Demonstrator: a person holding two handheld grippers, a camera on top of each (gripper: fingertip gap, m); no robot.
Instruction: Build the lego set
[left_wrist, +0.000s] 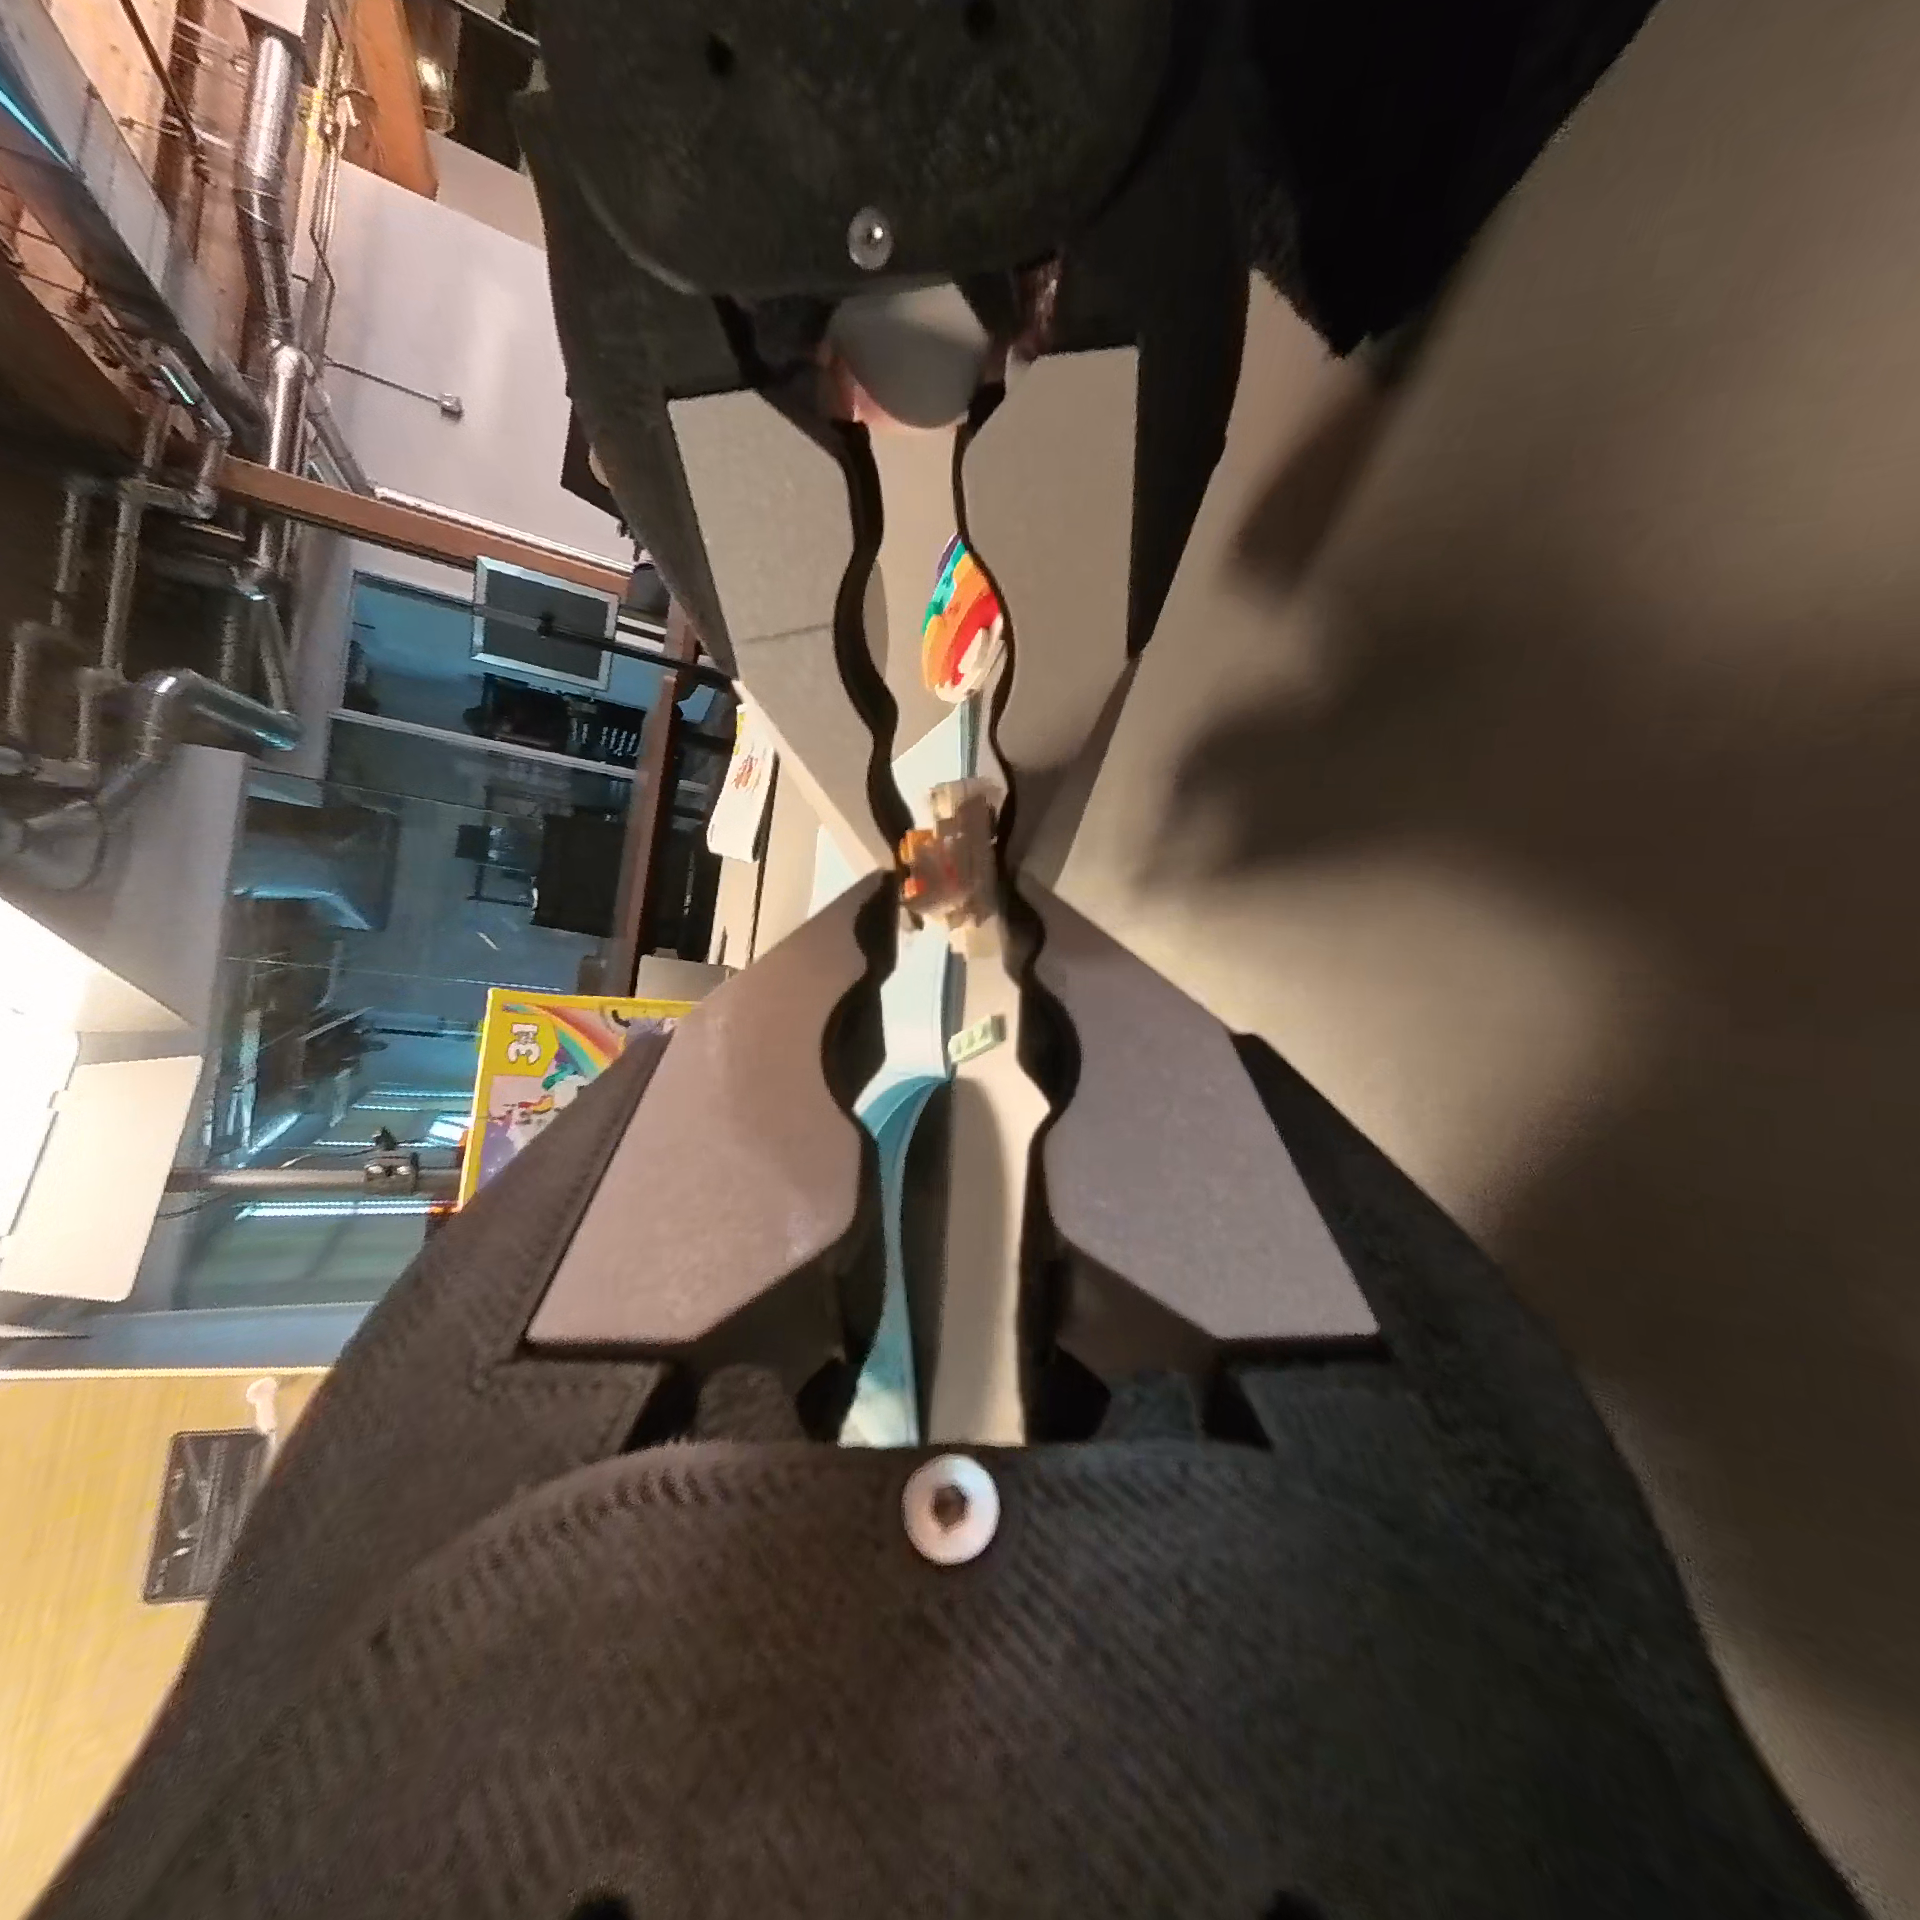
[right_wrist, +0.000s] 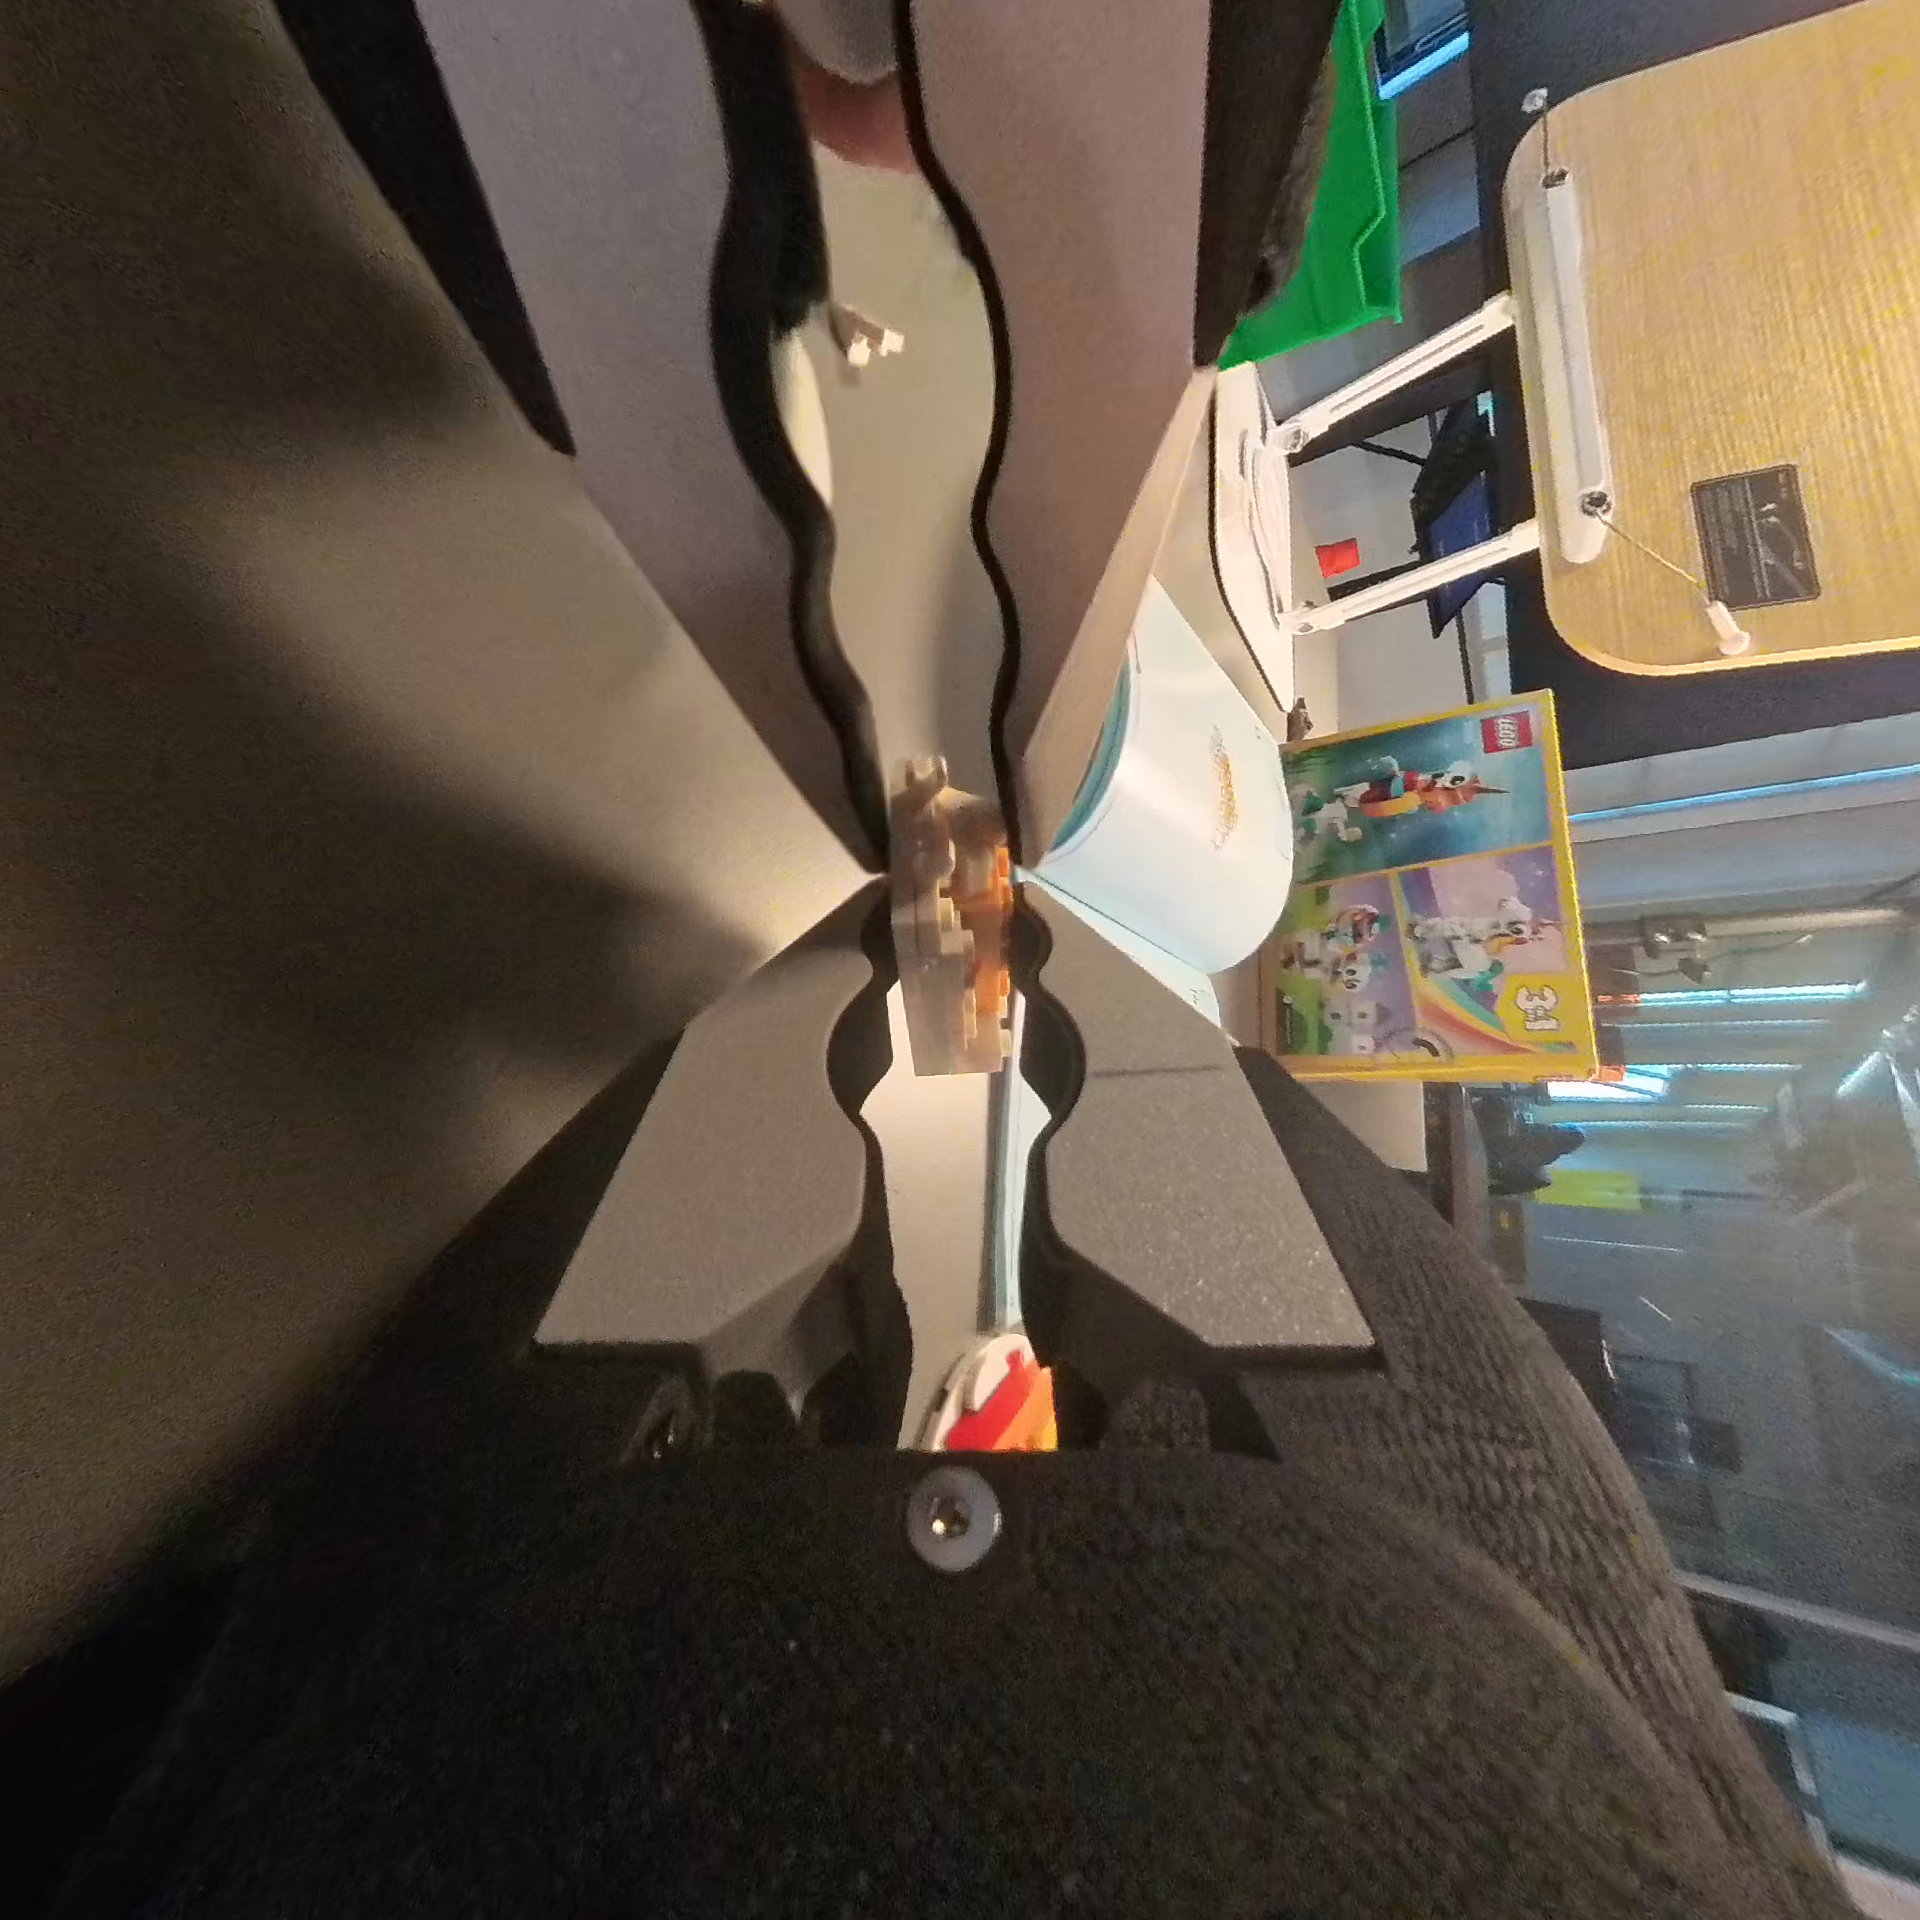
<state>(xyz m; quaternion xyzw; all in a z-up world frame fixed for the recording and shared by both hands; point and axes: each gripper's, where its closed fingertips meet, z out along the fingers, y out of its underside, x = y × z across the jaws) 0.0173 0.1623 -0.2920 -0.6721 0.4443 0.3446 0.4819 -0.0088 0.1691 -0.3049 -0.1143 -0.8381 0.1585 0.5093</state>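
Both grippers meet tip to tip around a small build (right_wrist: 951, 914).
Left gripper (left_wrist: 948, 883) and right gripper (right_wrist: 940, 883) stand part open; grip unclear. Only the right view shows green cloth (right_wrist: 1340, 187).

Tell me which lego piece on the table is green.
The small flat plate lying alone beside the booklet; the held assembly is tan and orange.

Around the small brick assembly (right_wrist: 951, 925) both grippers crowd tip to tip, closing that approach; beyond it the open booklet (right_wrist: 1174, 821) and upright yellow box (right_wrist: 1434, 894) block, nearer tabletop (right_wrist: 312, 727) lies open
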